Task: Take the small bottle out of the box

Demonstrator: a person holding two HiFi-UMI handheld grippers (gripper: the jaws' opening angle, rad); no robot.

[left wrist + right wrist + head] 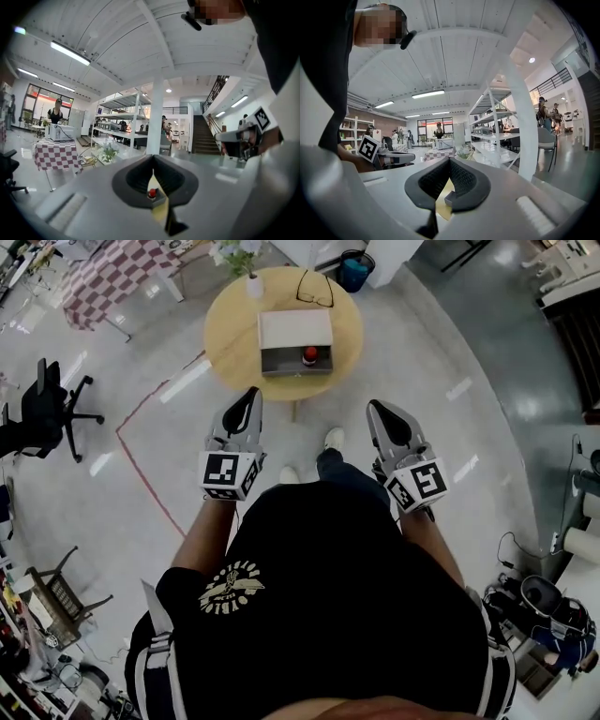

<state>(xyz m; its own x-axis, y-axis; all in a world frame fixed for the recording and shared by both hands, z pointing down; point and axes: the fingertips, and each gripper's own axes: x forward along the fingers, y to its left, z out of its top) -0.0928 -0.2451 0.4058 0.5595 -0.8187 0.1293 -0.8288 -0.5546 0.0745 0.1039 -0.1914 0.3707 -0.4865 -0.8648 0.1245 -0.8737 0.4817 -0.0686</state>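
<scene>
Approach step, judged: left gripper (250,395) and right gripper (376,409) both point toward 12 o'clock, jaws pressed together and empty, because the small bottle (309,355) (red cap) stands inside the open box (279,363) on the round table (230,329), well apart.

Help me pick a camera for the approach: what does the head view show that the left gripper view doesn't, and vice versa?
Only the head view: the whole round table, the glasses on it, and the white top of the box. Only the left gripper view: the staircase and shelving beyond. Both: the red-capped small bottle, the right gripper and the checkered tablecloth.
</scene>
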